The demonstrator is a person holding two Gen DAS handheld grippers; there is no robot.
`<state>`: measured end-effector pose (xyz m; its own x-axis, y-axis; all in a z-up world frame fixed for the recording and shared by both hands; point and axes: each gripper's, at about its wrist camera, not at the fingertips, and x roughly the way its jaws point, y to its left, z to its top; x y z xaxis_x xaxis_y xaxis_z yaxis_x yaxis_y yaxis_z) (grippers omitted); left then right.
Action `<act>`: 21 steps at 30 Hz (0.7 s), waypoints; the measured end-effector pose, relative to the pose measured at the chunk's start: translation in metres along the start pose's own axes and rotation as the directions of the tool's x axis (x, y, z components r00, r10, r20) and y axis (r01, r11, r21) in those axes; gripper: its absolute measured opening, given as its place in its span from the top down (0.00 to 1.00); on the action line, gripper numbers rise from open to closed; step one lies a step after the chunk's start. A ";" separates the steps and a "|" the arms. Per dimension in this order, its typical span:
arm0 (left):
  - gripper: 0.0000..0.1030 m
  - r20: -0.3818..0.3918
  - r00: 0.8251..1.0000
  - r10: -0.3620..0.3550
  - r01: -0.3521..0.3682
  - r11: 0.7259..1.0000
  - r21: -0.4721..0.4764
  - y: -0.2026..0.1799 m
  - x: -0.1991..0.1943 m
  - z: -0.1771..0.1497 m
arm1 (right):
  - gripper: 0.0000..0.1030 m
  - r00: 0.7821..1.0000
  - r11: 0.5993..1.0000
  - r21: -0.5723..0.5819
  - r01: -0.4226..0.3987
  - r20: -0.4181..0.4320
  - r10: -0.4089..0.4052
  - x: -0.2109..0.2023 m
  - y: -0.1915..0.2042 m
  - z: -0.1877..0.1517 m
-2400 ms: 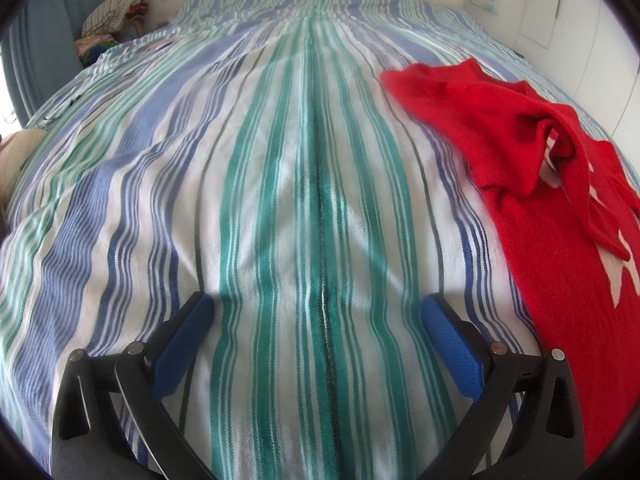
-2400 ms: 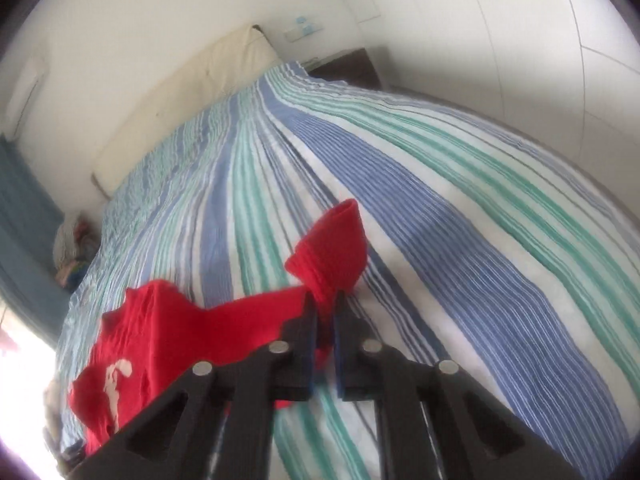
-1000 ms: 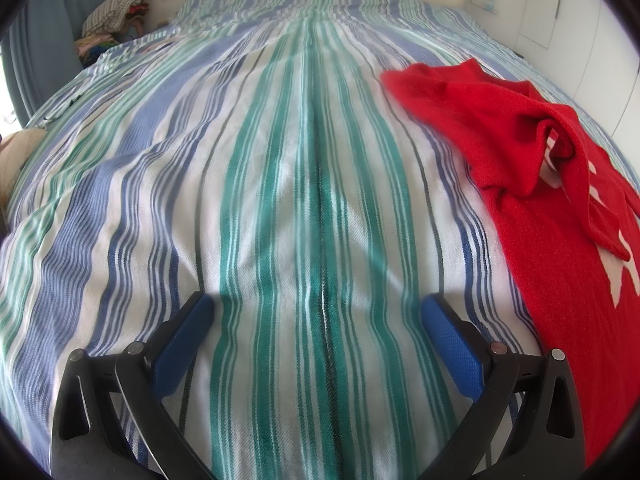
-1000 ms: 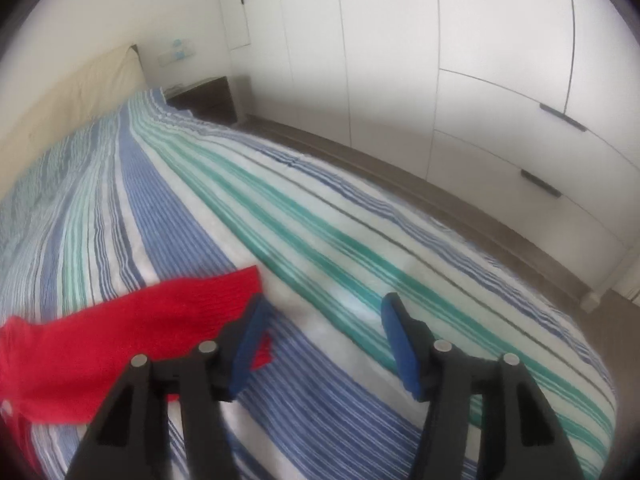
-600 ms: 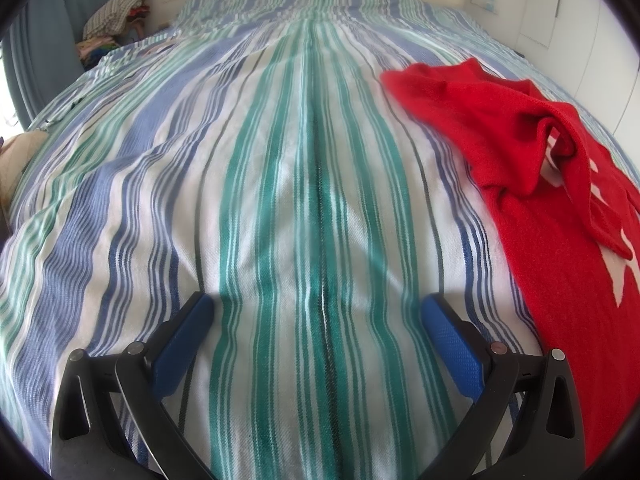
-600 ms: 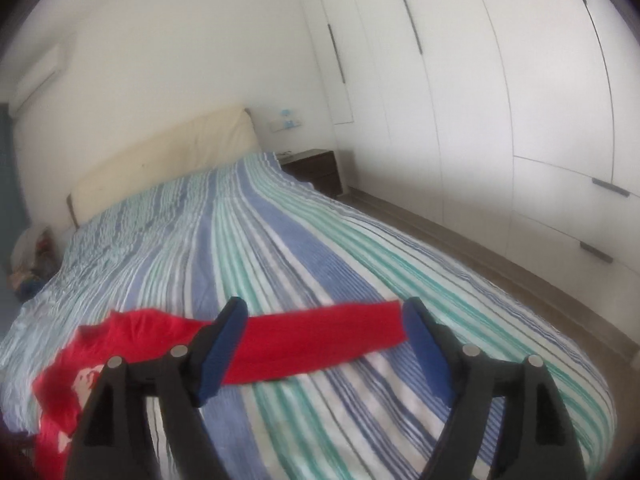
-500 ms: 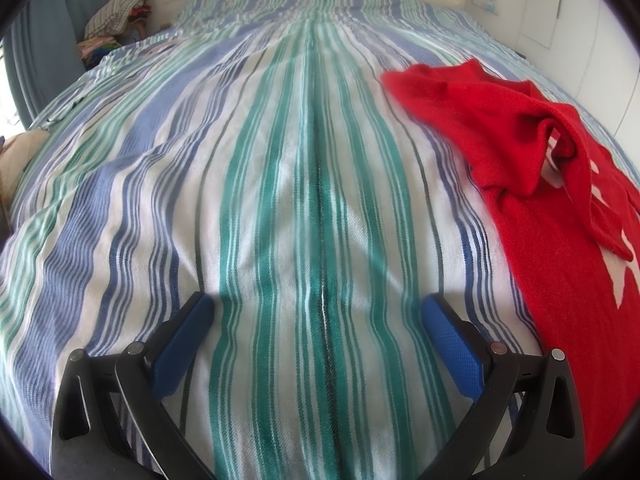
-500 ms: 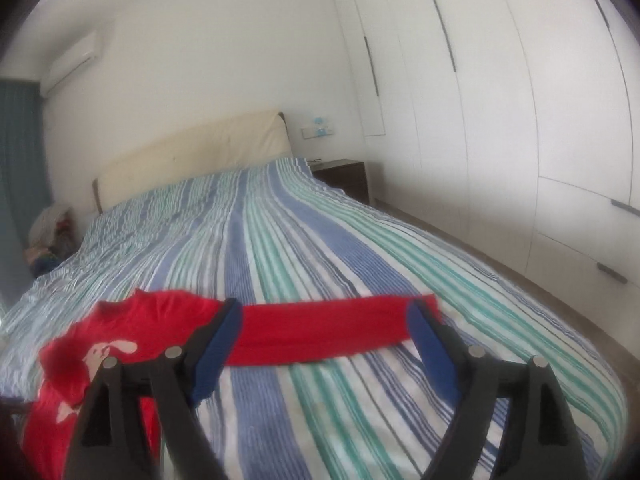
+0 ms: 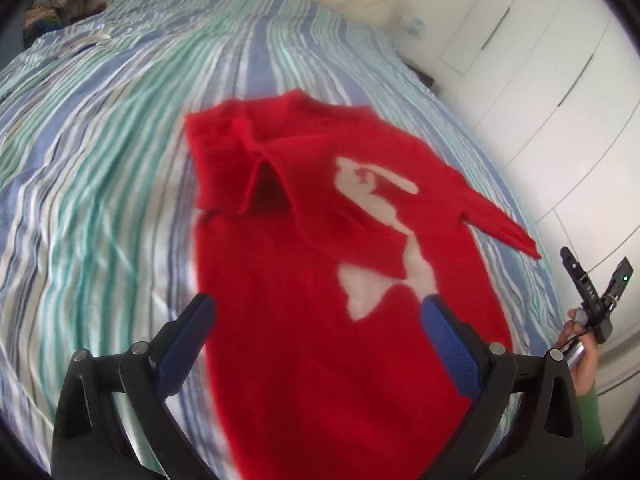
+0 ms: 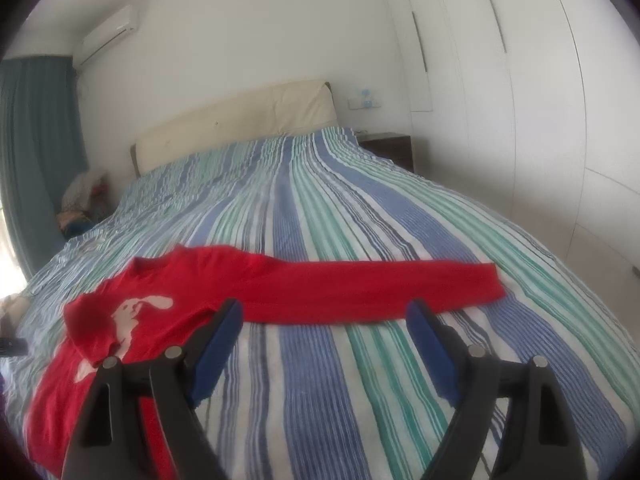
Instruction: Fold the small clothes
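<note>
A red sweater [image 9: 280,288] with a white rabbit motif lies on the striped bedcover [image 9: 100,168]. One of its sleeves is crumpled across the chest. My left gripper [image 9: 316,312] hovers open above the sweater's body, nothing between its blue pads. In the right wrist view the sweater [image 10: 192,276] has its other sleeve [image 10: 372,288] stretched flat to the right. My right gripper [image 10: 324,312] stands open just short of that sleeve and holds nothing. At the left wrist view's right edge, a hand in a green sleeve [image 9: 580,344] holds the right gripper's handle.
A cream headboard [image 10: 240,128] stands at the bed's far end, with a dark nightstand [image 10: 388,148] to its right. White wardrobe doors [image 10: 540,120] line the right side. A pile of clothes [image 10: 84,196] sits at the far left by a blue curtain [image 10: 36,140].
The left gripper has swung right and risen, from over bare striped cover to over the sweater. The right gripper opened wider, drew back and levelled; the sleeve lies stretched flat.
</note>
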<state>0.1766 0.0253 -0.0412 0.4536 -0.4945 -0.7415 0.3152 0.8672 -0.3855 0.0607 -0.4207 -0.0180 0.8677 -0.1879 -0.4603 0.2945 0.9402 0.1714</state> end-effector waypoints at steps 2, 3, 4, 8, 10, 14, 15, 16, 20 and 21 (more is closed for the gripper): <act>0.02 -0.004 0.999 -0.043 0.043 0.999 -0.027 -0.020 0.022 0.002 | 0.20 1.000 1.000 -0.008 -0.009 -0.001 0.009 0.002 0.004 0.000; 0.02 -0.004 0.999 -0.043 0.043 0.998 -0.048 -0.024 0.033 0.005 | 0.20 1.000 1.000 -0.020 -0.013 0.004 0.013 0.001 0.007 -0.001; 0.03 0.002 0.999 -0.034 0.034 0.997 -0.074 -0.027 0.043 0.007 | 0.20 1.000 0.999 -0.035 -0.014 0.009 0.015 0.000 0.010 -0.001; 0.21 -0.006 0.998 -0.070 0.066 0.963 -0.260 -0.018 0.074 0.007 | 0.20 0.999 0.997 -0.078 -0.004 0.039 0.007 -0.010 0.016 -0.002; 0.23 -0.015 0.995 -0.097 0.085 0.932 -0.352 -0.016 0.085 -0.002 | 0.20 0.999 0.996 -0.085 -0.002 0.047 0.006 -0.012 0.016 -0.002; 0.34 0.063 0.995 -0.075 0.095 0.902 -0.422 -0.021 0.093 -0.006 | 0.20 0.999 0.996 -0.090 -0.021 0.044 0.025 -0.011 0.020 -0.002; 0.43 0.082 0.996 -0.046 0.078 0.892 -0.445 -0.019 0.095 -0.006 | 0.20 0.999 0.995 -0.095 -0.026 0.045 0.030 -0.011 0.022 -0.002; 0.71 0.093 0.996 -0.018 0.060 0.876 -0.479 -0.014 0.097 -0.007 | 0.20 0.998 0.994 -0.103 -0.031 0.046 0.035 -0.011 0.024 -0.002; 0.97 0.119 0.993 -0.014 0.078 0.831 -0.550 0.006 0.083 -0.009 | 0.20 0.998 0.989 -0.145 -0.039 0.051 0.047 -0.011 0.034 -0.005; 0.97 0.122 0.992 -0.019 0.079 0.856 -0.510 0.005 0.071 -0.006 | 0.20 0.997 0.987 -0.157 -0.036 0.056 0.046 -0.012 0.035 -0.006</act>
<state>0.2054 -0.0053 -0.0988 0.5462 -0.5142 -0.6612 -0.1194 0.7336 -0.6690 0.0582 -0.3835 -0.0110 0.9014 -0.1605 -0.4022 0.1962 0.9793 0.0489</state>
